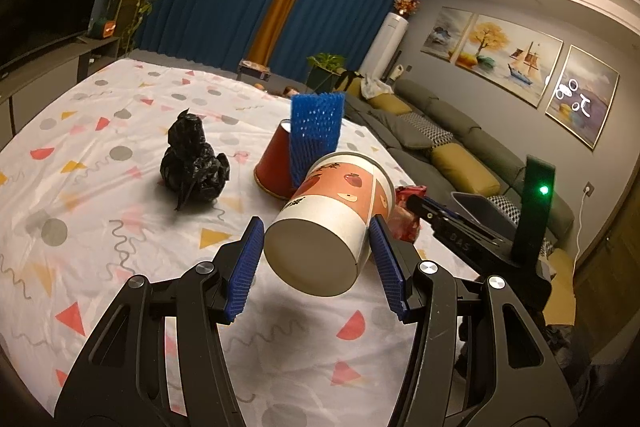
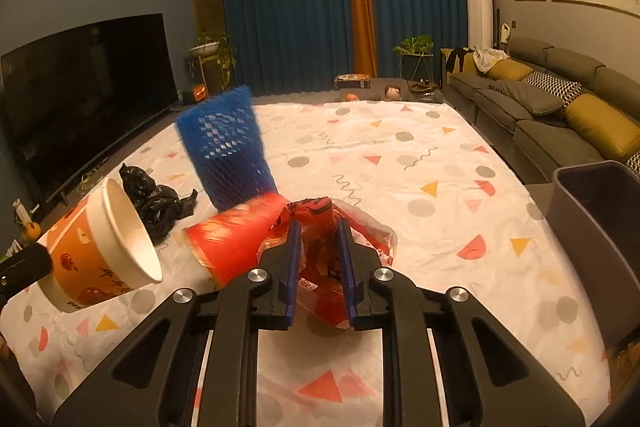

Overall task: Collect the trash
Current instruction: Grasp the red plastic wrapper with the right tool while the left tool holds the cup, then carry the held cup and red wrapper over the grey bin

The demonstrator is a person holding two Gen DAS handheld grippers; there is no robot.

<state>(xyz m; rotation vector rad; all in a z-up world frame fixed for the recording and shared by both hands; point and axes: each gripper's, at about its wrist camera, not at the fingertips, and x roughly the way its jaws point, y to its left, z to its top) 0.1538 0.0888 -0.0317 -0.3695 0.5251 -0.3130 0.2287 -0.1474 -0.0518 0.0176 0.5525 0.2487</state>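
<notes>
- Open surface (image 2: pixel 400 155) stretches toward 12 o'clock; grey bin (image 2: pixel 592 227) at 3.
- My left gripper (image 1: pixel 316 259) fingers clasp the paper cup (image 1: pixel 332 223).
- My right gripper (image 2: pixel 318 267) fingers pinch the red wrapper (image 2: pixel 320 223).

Cloth (image 1: pixel 120 227): white with grey dots, red and yellow triangles. Cup (image 1: pixel 332 211): orange, white base, red fruit print, perhaps apples. Mesh (image 1: pixel 316 131): blue. Bag (image 1: pixel 192 163): black.

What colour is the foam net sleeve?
Blue foam net sleeve, clearest in the left wrist view.
</notes>
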